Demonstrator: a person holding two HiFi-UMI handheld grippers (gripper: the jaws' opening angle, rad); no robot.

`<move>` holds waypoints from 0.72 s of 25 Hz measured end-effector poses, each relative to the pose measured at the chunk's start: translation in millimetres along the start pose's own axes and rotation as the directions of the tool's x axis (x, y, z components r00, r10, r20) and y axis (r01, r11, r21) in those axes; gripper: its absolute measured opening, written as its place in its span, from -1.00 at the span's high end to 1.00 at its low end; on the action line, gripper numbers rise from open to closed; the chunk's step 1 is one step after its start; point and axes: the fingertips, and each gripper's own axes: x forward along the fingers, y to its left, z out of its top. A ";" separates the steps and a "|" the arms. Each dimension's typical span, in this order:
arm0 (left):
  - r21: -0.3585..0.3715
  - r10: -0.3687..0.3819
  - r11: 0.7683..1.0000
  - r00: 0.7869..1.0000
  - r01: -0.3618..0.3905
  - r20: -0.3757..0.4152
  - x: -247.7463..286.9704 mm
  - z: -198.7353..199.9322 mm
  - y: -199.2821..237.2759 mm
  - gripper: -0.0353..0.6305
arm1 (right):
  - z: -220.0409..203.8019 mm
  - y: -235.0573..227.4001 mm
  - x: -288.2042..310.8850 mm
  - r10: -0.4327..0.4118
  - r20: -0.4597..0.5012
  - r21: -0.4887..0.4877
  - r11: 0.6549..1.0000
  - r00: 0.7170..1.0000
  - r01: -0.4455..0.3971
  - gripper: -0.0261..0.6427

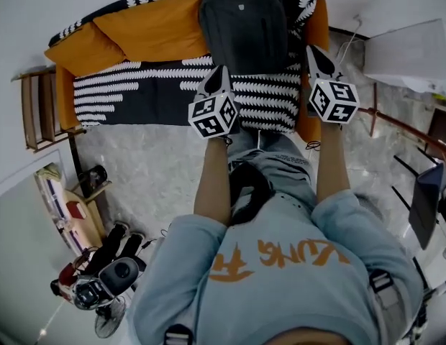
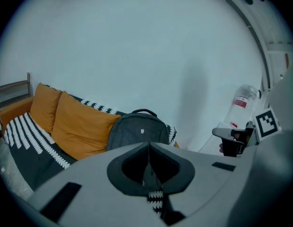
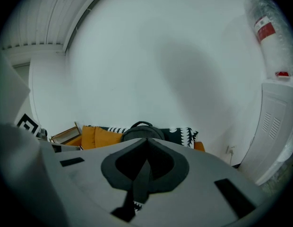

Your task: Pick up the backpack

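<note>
Starting at the left, orange cushions [image 1: 137, 31] are seen propped along the back of a sofa [image 1: 62, 95] that is draped with a black-and-white patterned cover [image 1: 137, 95]. The left tool [image 1: 220, 70] is held clenched and empty over the seat. A dark grey backpack [image 1: 243, 24] is stood upright against the backrest, towards the sofa's right end. The right tool [image 1: 311, 50] is likewise clenched on nothing, near the backpack's lower right corner.

Before you: backpack [image 1: 242, 20] of matt dark-grey cloth, cushions [image 1: 155, 27] of matt orange fabric, floor [image 1: 151, 167] smooth, stone-look.
</note>
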 end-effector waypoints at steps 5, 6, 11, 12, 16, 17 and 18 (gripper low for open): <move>-0.057 -0.012 0.998 0.999 0.009 -0.040 23.4 -17.3 12.0 0.82 | -21.8 -11.6 9.1 -0.039 -0.067 0.000 0.999 0.997 0.040 0.93; -0.066 -0.011 0.998 0.999 0.008 -0.048 28.1 -19.8 16.4 0.82 | -24.9 -11.3 13.6 -0.041 -0.077 -0.001 0.999 0.996 0.041 0.93; -0.093 0.013 0.995 0.997 -0.020 -0.075 42.8 -29.3 46.0 0.82 | -45.3 -1.8 37.6 -0.031 -0.122 0.012 0.999 0.992 0.033 0.93; -0.092 0.018 0.995 0.997 -0.026 -0.081 44.8 -29.7 53.5 0.82 | -50.0 0.9 42.3 -0.030 -0.132 0.018 0.999 0.991 0.033 0.93; -0.093 0.029 0.995 0.995 -0.038 -0.096 59.2 -30.3 77.2 0.82 | -63.3 5.1 64.4 -0.036 -0.169 0.020 0.999 0.985 0.040 0.93; -0.093 0.030 0.995 0.994 -0.040 -0.103 62.9 -31.3 81.3 0.82 | -66.1 5.3 69.7 -0.039 -0.177 0.021 0.999 0.983 0.043 0.93; -0.093 0.031 0.995 0.993 -0.042 -0.111 66.3 -32.7 85.1 0.82 | -69.4 5.6 74.3 -0.041 -0.185 0.023 0.999 0.982 0.046 0.93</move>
